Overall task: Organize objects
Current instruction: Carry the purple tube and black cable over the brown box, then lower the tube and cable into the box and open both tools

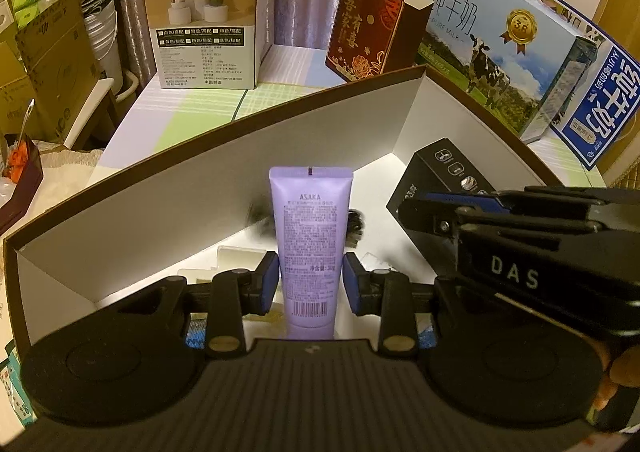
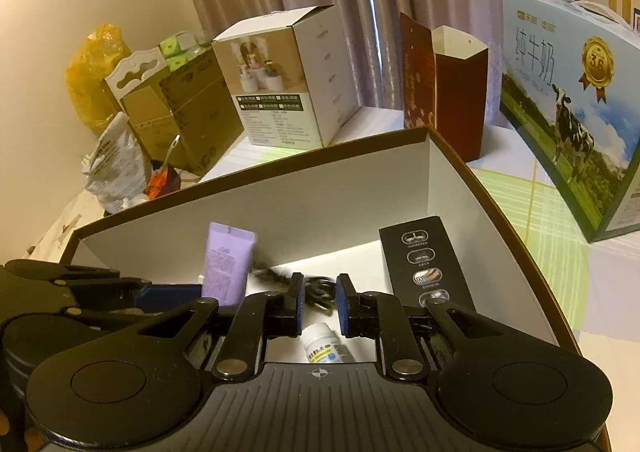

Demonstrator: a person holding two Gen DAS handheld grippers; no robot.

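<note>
A purple ASAKA tube stands upright between the blue pads of my left gripper, which is shut on it above the inside of a large open box with white walls. The right wrist view shows the same tube at the left. In that box a black carton leans at the right, a black cable lies on the floor, and a small white bottle lies below my right gripper. That gripper is open with nothing between its pads. It reaches in from the right, close to the tube.
Behind the big box on the checked tablecloth stand a humidifier carton, an open dark red gift box and a blue milk case. Cardboard boxes and bags crowd the left side beyond the table.
</note>
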